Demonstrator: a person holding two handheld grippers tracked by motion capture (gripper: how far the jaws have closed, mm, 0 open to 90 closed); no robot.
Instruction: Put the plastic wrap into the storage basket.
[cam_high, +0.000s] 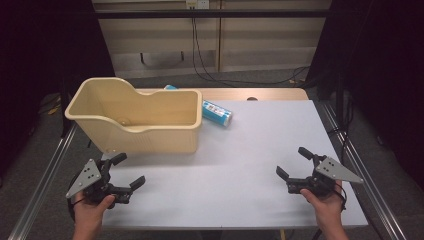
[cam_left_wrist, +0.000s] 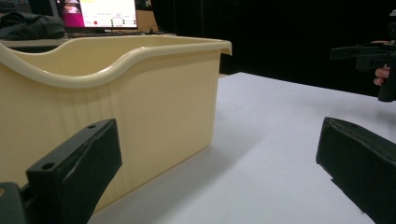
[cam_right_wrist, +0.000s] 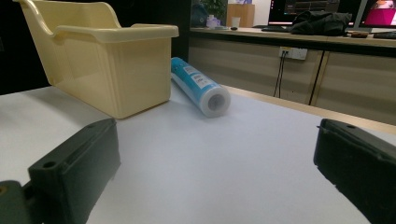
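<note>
Roll (cam_high: 217, 112) lies upper centre behind bin (cam_high: 137, 117); both grippers' fingers spread, empty; right gripper (cam_high: 296, 167) should approach squarely.

From above, the cream bin (cam_high: 135, 117) hides most of the blue roll (cam_high: 216, 112) behind it, label's too small to read. My forearms get cut off at the bottom edge.
</note>
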